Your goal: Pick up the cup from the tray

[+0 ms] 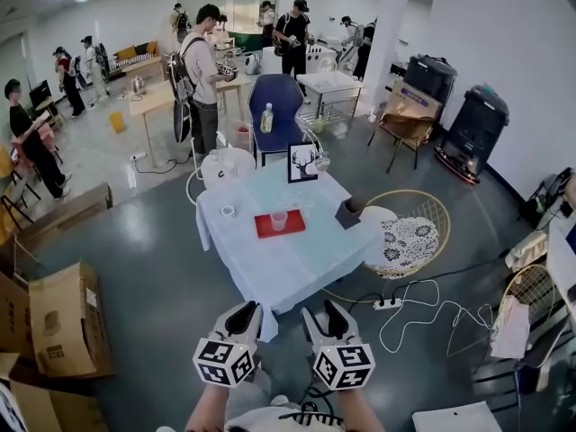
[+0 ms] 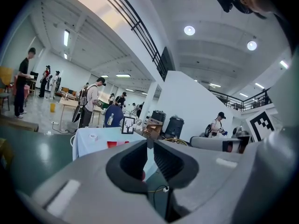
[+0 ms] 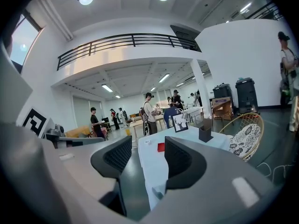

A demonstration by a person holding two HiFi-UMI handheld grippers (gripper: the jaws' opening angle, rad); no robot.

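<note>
Plainly, the person held two grippers low and side by side, the left gripper [image 1: 244,310] and right gripper [image 1: 322,310] aimed forward at the pale-blue-clothed surface [image 1: 297,264], short of its near edge. Left fingers stood barely parted, only a thin slit. Right fingers stood wider apart. Both were empty. One translucent plastic cup [image 1: 279,220] stood upright on one flat red tray [image 1: 264,230], mid-surface.
</note>
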